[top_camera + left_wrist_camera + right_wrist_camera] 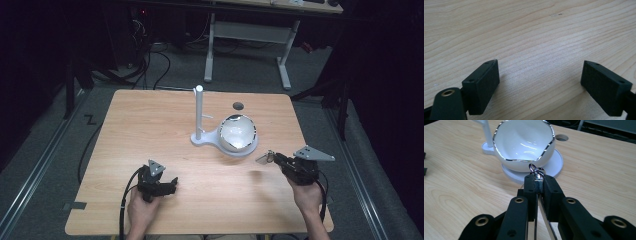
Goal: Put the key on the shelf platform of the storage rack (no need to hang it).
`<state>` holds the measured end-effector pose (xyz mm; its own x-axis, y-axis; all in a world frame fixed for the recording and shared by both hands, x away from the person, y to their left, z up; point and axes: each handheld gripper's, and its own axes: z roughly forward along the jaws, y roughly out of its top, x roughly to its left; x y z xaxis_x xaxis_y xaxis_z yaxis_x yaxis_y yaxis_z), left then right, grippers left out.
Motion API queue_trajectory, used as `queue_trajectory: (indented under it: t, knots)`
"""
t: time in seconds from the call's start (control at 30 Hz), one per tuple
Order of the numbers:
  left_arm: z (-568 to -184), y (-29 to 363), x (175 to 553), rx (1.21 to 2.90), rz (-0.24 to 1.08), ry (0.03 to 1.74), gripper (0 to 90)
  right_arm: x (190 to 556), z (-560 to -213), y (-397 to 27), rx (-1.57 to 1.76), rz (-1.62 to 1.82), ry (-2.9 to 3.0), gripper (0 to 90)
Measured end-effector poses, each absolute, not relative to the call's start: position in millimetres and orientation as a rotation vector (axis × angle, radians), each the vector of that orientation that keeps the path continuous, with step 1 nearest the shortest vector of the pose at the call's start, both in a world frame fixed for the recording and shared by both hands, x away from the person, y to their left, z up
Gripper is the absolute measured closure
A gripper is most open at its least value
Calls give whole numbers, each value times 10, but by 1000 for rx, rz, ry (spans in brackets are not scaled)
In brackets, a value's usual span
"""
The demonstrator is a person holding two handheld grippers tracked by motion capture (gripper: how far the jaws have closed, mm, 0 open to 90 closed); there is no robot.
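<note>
The metal clasp (pixel 537 173) sits pinched between my R gripper's (pixel 537 182) 2 black pads, jaws closed tight on it. Its small silver ring sticks out just past the pad tips; a thin metal strip runs back from the clasp down btwn the jaws toward my hand. In the high view the clasp (pixel 265 158) shows as a silvery bit at the tip of the R gripper (pixel 272 159), which hangs a little above the table (pixel 150 125), casting a faint shadow below.

Straight ahead of the R jaws, near but not touching, is the white bowl (pixel 524 142) w/ a wavy silver rim, resting on the round white base of a stand (pixel 554 163). The stand's upright white post (pixel 199 112) rises just beyond the bowl, to its L as I look along the jaws. Past the bowl, a round hole (pixel 238 105) in the tabletop.

My L gripper (pixel 540 82) is well apart from all that, jaws wide open, nothing btwn them, bare wood grain under and ahead. In the high view the L gripper (pixel 170 184) sits low over the table's near edge, held in my L hand (pixel 142 210); my R hand (pixel 307 195) holds the other.
</note>
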<state>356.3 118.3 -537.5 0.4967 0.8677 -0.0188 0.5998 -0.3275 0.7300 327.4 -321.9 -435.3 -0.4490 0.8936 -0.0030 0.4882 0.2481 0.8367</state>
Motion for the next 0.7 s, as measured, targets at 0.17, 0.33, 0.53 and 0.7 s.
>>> queue_trajectory:
  t: [0.17,0.33,0.53,0.7]
  knots:
    - [-5375,1183,3563,2052,498,1201,157,3263,-4340,-3130,1224,1113,2063,823]
    - [-5376,1183,3563,2052,499,1201,157,3261,-4324,-3056,1200,1142,2081,822]
    - [-5375,1183,3563,2052,498,1201,157,3260,-4308,-2993,1186,1158,2094,822]
    - [-5376,1183,3563,2051,500,1201,157,3264,-4284,-2961,1171,1172,2097,822]
